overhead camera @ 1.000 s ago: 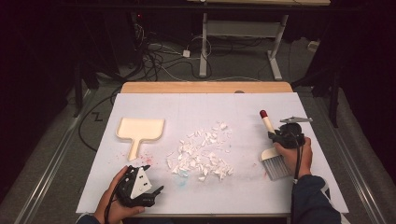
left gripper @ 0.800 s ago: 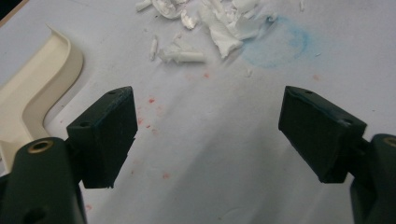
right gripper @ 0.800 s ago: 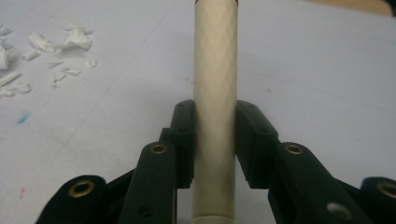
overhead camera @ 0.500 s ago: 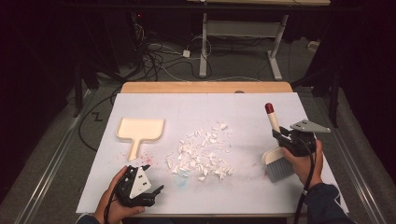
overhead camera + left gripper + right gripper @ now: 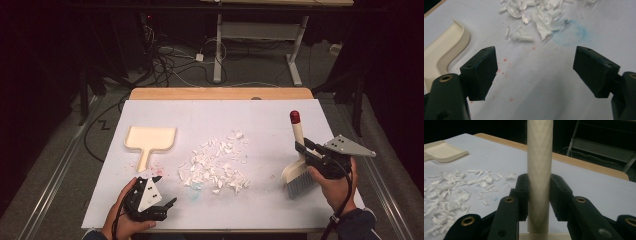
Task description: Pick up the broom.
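Wooden table [image 5: 220, 93] covered by a white sheet [image 5: 260, 120], bare wood strip at the far edge. On the sheet: cream plastic dustpan [image 5: 149, 140] left of centre, handle toward the near edge; loose pile of white paper scraps [image 5: 216, 162] mid-sheet; faint blue smudge [image 5: 571, 32] just beside the pile's near edge; small red specks [image 5: 505, 66] near the dustpan handle.

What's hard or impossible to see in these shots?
- Brush bristles: in the right gripper view they fall below the bottom edge; only the handle shows, clamped by the right gripper.
- Dustpan: mostly cut off by the left edge of the left gripper view.
- Paper scraps: too small in the high view to count.
- Left gripper: jaw gap unclear in the high view.
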Tool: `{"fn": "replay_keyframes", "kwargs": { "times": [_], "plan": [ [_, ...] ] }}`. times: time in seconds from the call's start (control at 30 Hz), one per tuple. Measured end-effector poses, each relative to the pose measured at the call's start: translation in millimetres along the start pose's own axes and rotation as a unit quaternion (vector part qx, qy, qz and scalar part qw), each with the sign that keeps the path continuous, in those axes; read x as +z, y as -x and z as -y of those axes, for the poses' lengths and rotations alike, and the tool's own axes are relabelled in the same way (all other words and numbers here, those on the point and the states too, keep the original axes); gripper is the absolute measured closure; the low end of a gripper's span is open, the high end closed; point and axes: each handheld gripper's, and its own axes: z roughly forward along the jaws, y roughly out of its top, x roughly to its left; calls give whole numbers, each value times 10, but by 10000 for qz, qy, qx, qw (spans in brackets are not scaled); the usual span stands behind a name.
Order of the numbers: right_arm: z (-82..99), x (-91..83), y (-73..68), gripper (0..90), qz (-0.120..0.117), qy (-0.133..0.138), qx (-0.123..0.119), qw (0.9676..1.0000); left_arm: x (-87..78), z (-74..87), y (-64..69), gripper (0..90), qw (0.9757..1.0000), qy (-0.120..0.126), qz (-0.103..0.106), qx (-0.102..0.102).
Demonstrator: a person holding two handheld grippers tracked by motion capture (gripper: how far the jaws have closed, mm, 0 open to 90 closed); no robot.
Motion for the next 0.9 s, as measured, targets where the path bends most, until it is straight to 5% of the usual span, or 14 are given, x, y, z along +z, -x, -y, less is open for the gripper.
{"fn": "replay_keyframes", "kwargs": {
  "times": [0.17,0.37,0.5,0.57,0.6,0.73,0.77,0.8,0.9],
  "plan": [
    [-96,-51,-130,713,0,158,-60,9999,-1,-111,61,186,9997,181,116,-66],
    [-193,-52,-265,713,-100,234,-164,9995,46,-443,207,186,9946,749,684,-201],
    [-270,-29,-422,712,-116,341,-270,9990,169,-847,399,190,9844,1206,1250,-295],
    [-296,-3,-494,712,-135,375,-315,9987,207,-938,443,192,9826,1256,1335,-298],
    [-305,13,-533,712,-144,416,-345,9984,300,-1108,524,193,9786,1332,1531,-342],
    [-322,85,-684,712,-225,417,-465,9978,483,-1319,628,204,9789,1294,1522,-432],
    [-321,101,-721,712,-250,421,-493,9976,583,-1414,668,205,9741,1391,1673,-613],
    [-319,112,-756,712,-255,432,-525,9974,583,-1414,668,205,9741,1391,1673,-613],
    [-316,129,-865,712,-279,473,-617,9966,721,-1531,700,227,9628,1640,1865,-1062]
  ]
}}
